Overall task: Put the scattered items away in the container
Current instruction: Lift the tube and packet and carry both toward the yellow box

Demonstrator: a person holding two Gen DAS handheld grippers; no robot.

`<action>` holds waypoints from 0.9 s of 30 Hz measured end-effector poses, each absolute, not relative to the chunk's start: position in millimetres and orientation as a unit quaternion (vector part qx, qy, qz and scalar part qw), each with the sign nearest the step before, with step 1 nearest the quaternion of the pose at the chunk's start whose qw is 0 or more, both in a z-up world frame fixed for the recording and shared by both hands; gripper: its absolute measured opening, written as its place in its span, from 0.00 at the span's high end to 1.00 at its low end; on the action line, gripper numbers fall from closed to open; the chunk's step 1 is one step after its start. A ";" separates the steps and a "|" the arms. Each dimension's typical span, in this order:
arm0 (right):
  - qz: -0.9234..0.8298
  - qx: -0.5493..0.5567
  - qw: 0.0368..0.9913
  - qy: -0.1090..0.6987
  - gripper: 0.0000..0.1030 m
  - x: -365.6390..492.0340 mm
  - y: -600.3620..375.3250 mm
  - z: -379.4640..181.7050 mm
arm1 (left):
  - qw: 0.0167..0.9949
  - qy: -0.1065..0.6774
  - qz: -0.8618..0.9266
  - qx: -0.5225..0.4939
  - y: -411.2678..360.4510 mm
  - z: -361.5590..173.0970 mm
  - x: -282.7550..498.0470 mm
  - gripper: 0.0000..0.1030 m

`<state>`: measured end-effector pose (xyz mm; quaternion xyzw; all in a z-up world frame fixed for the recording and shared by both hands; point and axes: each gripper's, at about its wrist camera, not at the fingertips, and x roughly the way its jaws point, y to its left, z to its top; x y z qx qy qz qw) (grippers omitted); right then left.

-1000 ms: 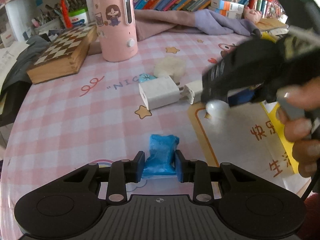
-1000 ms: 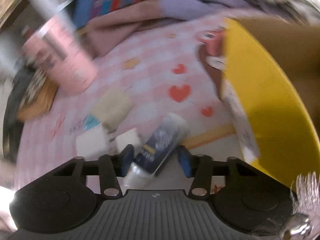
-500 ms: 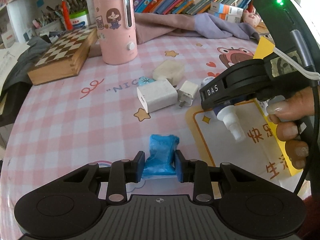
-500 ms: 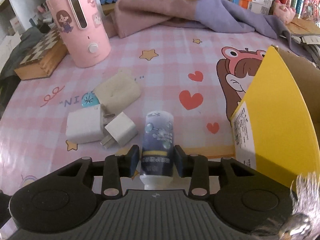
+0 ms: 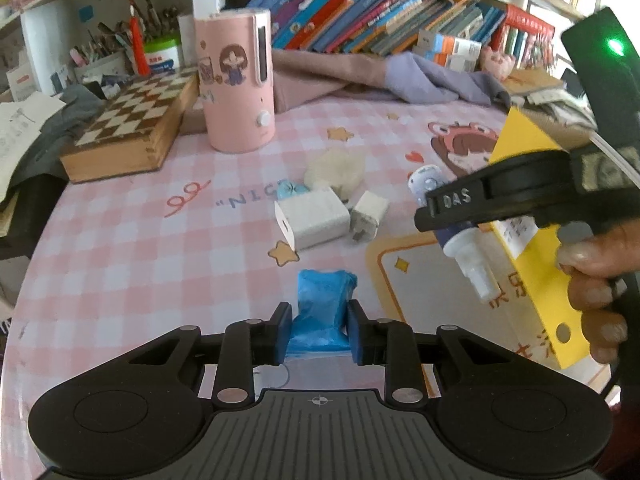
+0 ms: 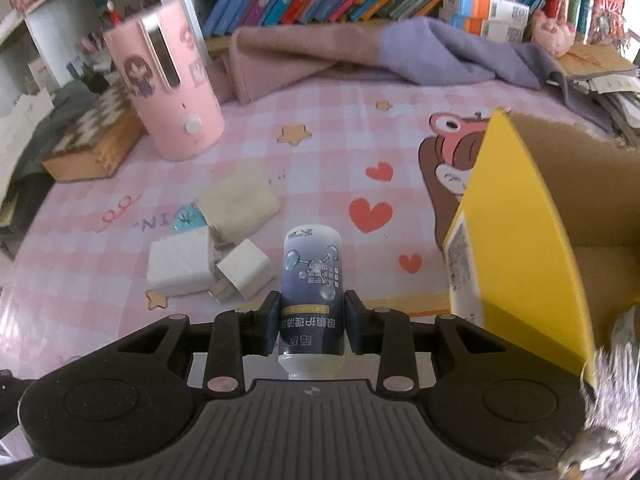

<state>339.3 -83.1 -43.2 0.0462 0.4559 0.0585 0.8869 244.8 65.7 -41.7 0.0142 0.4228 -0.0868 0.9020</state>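
My left gripper point(image 5: 319, 312) is shut on a crumpled blue plastic bundle point(image 5: 323, 292) just above the pink checked tablecloth. My right gripper point(image 6: 311, 312) has its jaws closing on a dark blue spray bottle point(image 6: 312, 276), pads pressing its sides, nozzle end toward the camera. The left wrist view shows that bottle point(image 5: 468, 256) hanging nozzle-down beside the yellow cardboard box point(image 5: 536, 268). The box point(image 6: 516, 220) stands open at the right. On the table lie a large white charger point(image 5: 312, 218), a small white plug point(image 5: 370, 216), a beige pad point(image 5: 336, 168) and a small blue item point(image 5: 290, 190).
A pink humidifier point(image 5: 240, 84) and a wooden chessboard box point(image 5: 132, 128) stand at the back left. Folded pink and purple cloths point(image 5: 380, 76) lie before a row of books point(image 5: 360, 12). A person's hand point(image 5: 596, 280) holds the right gripper.
The right gripper swung and rolled with the bottle, which went from tilted and blurred to straight between the jaws, nearer the yellow box. The left gripper and its blue bundle stayed put.
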 end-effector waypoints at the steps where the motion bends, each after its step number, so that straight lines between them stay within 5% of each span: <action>1: 0.062 0.047 0.889 0.452 0.70 336.2 -83.7 -39.7 | 0.904 0.418 -0.086 0.011 66.4 -38.5 243.1 0.74; 27: 0.142 0.027 0.915 0.376 0.70 220.4 -83.7 25.5 | 0.946 0.305 -0.105 0.011 67.4 28.2 153.9 0.74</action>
